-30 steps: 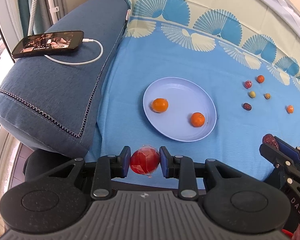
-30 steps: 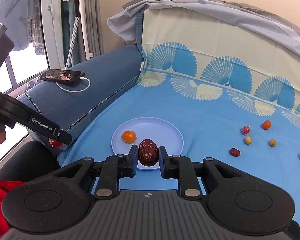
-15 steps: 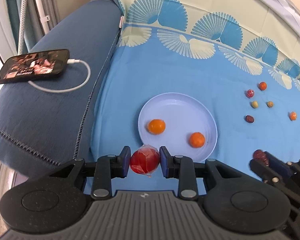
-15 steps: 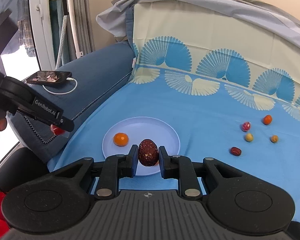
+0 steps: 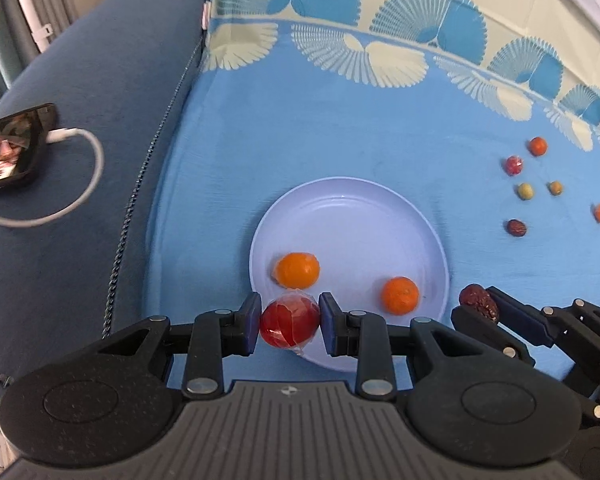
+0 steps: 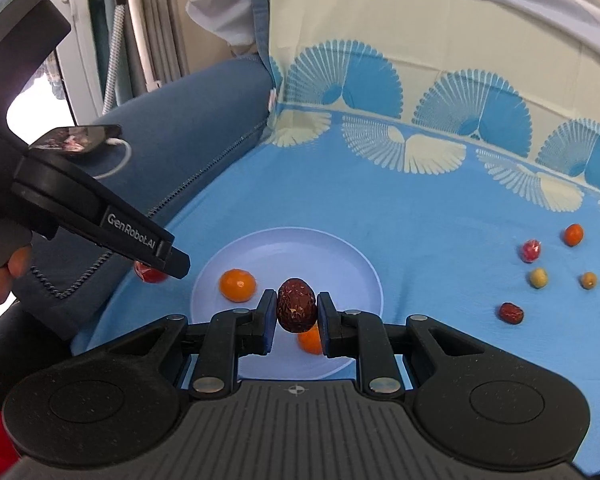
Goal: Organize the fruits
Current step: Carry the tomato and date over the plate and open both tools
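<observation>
My left gripper (image 5: 289, 323) is shut on a red wrapped fruit (image 5: 289, 322), held over the near left rim of the pale blue plate (image 5: 352, 208). Two oranges (image 5: 297, 270) (image 5: 400, 295) lie on the plate. My right gripper (image 6: 296, 312) is shut on a dark red date (image 6: 296, 305), above the plate's near edge (image 6: 284, 240); it also shows in the left wrist view (image 5: 478, 308) at the plate's right side. The left gripper shows in the right wrist view, with the red fruit (image 6: 150, 274) partly hidden behind its finger.
Several small fruits (image 5: 525, 191) lie scattered on the blue sheet to the right: red, orange, green and a dark date (image 5: 516, 227). A phone (image 5: 8, 152) with a white cable rests on the dark blue sofa arm at the left.
Both grippers have moved forward and closer to the plate, still holding their fruits. The plate appears larger and nearer in both views.
</observation>
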### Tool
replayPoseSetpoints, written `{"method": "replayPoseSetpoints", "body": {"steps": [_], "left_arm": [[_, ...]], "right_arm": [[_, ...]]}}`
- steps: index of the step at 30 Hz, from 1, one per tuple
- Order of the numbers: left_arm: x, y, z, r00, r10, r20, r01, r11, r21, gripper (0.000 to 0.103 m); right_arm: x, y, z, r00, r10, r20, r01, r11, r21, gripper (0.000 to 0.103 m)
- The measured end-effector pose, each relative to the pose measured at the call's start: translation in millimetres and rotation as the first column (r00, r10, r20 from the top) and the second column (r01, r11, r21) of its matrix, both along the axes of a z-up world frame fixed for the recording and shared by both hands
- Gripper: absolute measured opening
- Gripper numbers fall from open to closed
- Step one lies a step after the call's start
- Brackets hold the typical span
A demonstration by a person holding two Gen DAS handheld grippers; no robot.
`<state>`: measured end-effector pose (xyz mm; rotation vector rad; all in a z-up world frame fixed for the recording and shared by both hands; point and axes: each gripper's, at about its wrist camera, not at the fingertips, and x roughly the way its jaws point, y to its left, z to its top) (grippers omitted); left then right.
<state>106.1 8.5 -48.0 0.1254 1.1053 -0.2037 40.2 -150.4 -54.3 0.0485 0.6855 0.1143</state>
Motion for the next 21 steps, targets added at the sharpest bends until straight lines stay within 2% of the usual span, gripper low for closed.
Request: {"method": "replayPoseSetpoints", "body": {"steps": [9,18,19,21], "left_arm": [[43.8,-12.5,-35.9,0.999,-0.020,-0.037,0.020,1.000,0.013,0.034],[71.4,-19.7,-61.0,0.999,-0.021,-0.045,0.023,0.999,0.046,0.035],[74.0,-20.4,-61.2,0.999,-0.022,-0.035,0.024,0.998,0.053,0.038],[77.3,-22.0,-60.5,0.999,-0.034,-0.028,0.035,0.998,0.057,0.050]], "right_arm": [[47.0,1.1,-24.9,0.997,-0.022,-0.077,0.024,0.999,0.025,0.023],[79.7,4.7,-50.5,0.993,-0.009,-0.117,0.008,1.000,-0.009,0.023],[82.8,5.4,-52.7,0.993,-0.009,-0.119,0.007,1.000,-0.012,0.023],[88.5,6.9,-55.9,0.992,-0.005,-0.125,0.003,1.000,-0.011,0.023]]}}
